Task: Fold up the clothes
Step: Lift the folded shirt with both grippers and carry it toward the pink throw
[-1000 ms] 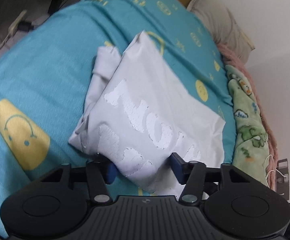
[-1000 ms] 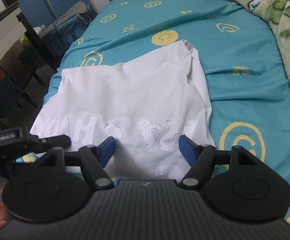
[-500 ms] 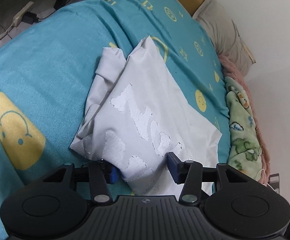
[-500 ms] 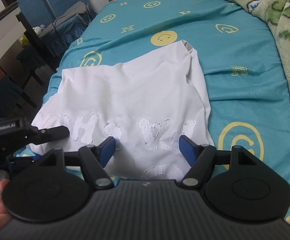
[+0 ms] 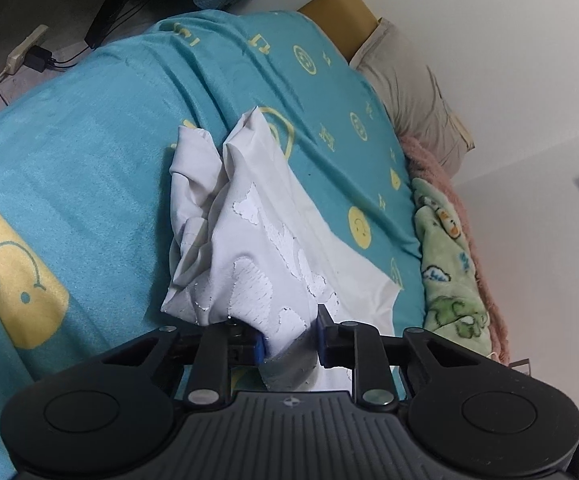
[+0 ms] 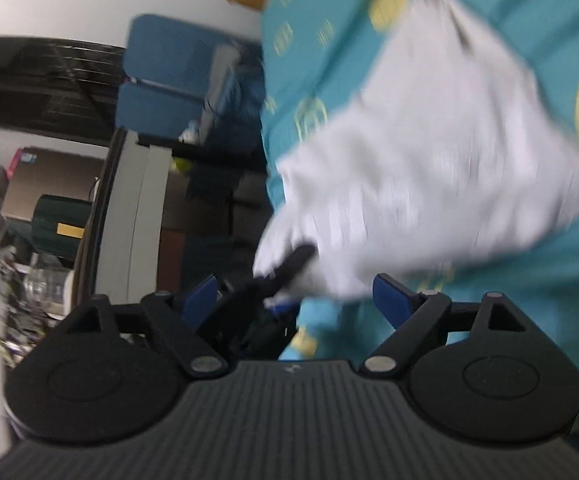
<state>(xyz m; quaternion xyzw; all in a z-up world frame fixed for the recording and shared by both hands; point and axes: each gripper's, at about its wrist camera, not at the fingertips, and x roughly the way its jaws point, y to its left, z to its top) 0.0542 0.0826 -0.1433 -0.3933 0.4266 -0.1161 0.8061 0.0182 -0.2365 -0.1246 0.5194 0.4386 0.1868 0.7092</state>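
Observation:
A white T-shirt (image 5: 265, 240) with cracked white lettering lies folded on the teal bedspread (image 5: 69, 176). My left gripper (image 5: 289, 340) is shut on the shirt's near edge, with cloth bunched between its blue pads, and lifts it slightly. In the blurred right wrist view the shirt (image 6: 429, 168) lies ahead on the bed. My right gripper (image 6: 297, 300) is open and empty, with its jaws wide apart just short of the shirt's near edge. The left gripper's black tip (image 6: 289, 268) shows there holding the shirt's corner.
A green cartoon blanket (image 5: 449, 264) and a pink one line the bed's far side, with a beige pillow (image 5: 409, 92) by the wall. A blue chair (image 6: 169, 80), a desk and clutter stand off the bed's left edge. A power strip (image 5: 21, 54) lies on the floor.
My left gripper closed on the shirt's near edge and raised it, so the cloth bunched up. My right gripper swung fast to the left, and its view is now blurred and tilted.

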